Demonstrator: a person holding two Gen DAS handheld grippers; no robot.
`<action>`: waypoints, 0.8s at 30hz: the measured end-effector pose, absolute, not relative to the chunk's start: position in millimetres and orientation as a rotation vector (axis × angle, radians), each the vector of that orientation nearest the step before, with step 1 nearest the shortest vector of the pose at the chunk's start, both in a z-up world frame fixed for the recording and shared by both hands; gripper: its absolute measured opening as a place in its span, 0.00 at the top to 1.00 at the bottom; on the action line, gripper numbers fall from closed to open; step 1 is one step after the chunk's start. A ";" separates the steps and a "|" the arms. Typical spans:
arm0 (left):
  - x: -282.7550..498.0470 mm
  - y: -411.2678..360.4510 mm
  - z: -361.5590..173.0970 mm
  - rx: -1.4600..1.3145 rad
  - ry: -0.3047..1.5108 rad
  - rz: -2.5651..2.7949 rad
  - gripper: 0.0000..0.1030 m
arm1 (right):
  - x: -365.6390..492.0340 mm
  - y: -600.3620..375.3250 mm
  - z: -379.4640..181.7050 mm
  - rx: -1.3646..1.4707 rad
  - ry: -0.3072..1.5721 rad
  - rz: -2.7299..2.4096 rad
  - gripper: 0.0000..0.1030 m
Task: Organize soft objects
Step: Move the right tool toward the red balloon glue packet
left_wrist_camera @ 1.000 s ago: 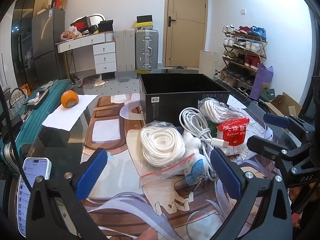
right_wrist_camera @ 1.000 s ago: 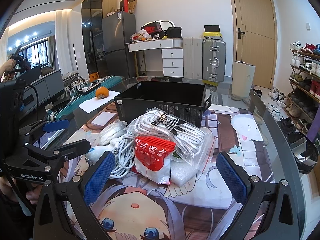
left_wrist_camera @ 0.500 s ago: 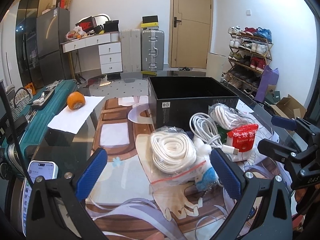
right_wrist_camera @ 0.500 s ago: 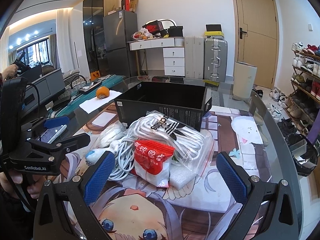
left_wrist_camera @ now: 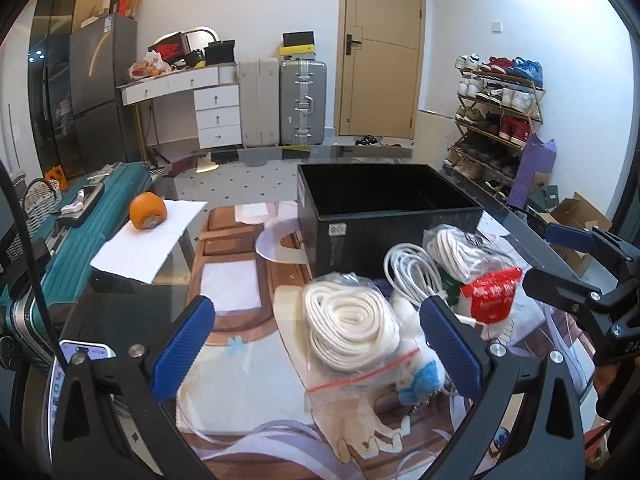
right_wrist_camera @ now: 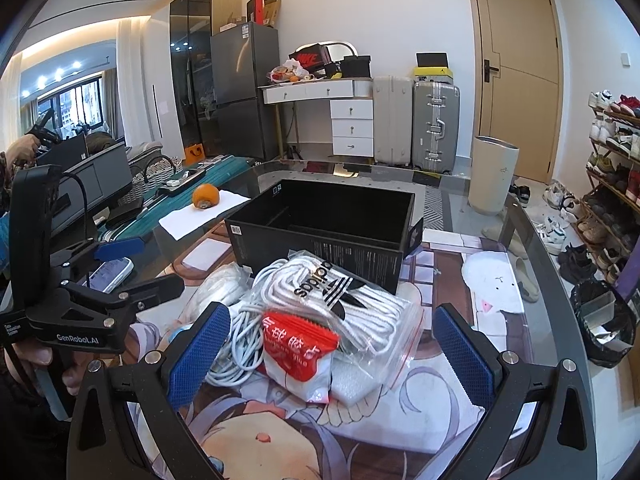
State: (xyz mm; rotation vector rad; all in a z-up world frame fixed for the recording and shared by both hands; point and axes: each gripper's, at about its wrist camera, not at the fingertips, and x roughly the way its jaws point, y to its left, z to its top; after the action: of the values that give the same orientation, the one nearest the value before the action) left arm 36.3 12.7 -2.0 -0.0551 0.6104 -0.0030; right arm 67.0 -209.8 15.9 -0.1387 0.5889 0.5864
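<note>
Two grippers, left & right, hung wide open, empty, over a pile on the glass table: bagged white rope, Adidas cord bag, red glue packet, just before an open black box.

My pads are blue, cross-hatched. Box: black. Rope: white. Packet: red and white. Orange: orange.

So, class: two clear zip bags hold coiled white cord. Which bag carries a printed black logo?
The bag with the black logo, beside the black box; the other bag is plain.
</note>
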 end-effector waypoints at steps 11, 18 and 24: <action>50.0 13.2 -1.1 -0.046 0.623 0.002 0.00 | 81.5 -209.4 10.0 -0.153 0.639 0.579 0.00; 54.9 12.9 -9.6 -0.036 0.652 0.013 0.00 | 81.6 -209.2 -5.2 -0.159 0.676 0.532 0.00; 52.9 14.6 -15.2 -0.040 0.663 0.019 0.00 | 84.0 -198.8 -21.1 -0.132 0.731 0.487 0.00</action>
State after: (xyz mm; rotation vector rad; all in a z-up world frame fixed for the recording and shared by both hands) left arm 52.9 14.6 -15.2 -0.0396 0.6627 0.0187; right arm 84.0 -198.8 -21.1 -0.1322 0.7313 0.4866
